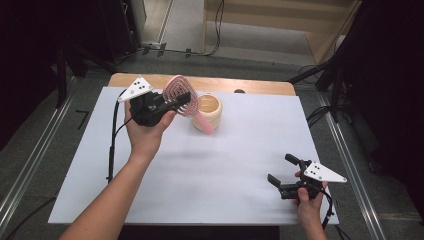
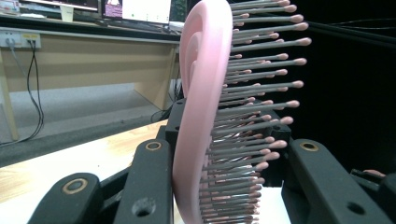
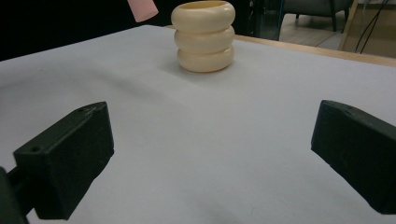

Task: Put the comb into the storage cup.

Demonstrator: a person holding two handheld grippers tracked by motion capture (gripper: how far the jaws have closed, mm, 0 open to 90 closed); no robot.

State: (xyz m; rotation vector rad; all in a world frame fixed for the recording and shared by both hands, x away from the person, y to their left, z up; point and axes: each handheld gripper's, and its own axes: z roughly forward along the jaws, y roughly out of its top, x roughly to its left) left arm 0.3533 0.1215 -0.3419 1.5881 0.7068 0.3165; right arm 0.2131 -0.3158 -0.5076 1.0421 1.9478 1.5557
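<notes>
— So where was the pink hairbrush [image 1: 181,95] at that moment?

— Clamped in my left gripper [image 1: 176,104]. My jaws had closed on the brush head, one against its smooth pink back and the other against the bristle side, and I held it up off the table, just to the left of the cream holder [image 1: 209,111]. The head stood up and tilted, and the handle [image 1: 204,124] slanted down across the front of the cream holder. Whether the handle touched the holder's rim I couldn't tell.

— And the holder itself?

— It stood upright on the white table sheet [image 1: 200,170], toward the far edge, a stack of three rounded rings with an open top. From my right gripper's view it sat straight ahead, with the tip of the pink handle hanging just to its upper left.

— What about your other fingers?

— My right gripper [image 1: 283,170] was released, jaws spread wide with nothing between them. It was low over the sheet, well apart from the cream holder, toward the near right corner and pointing back at it.
</notes>
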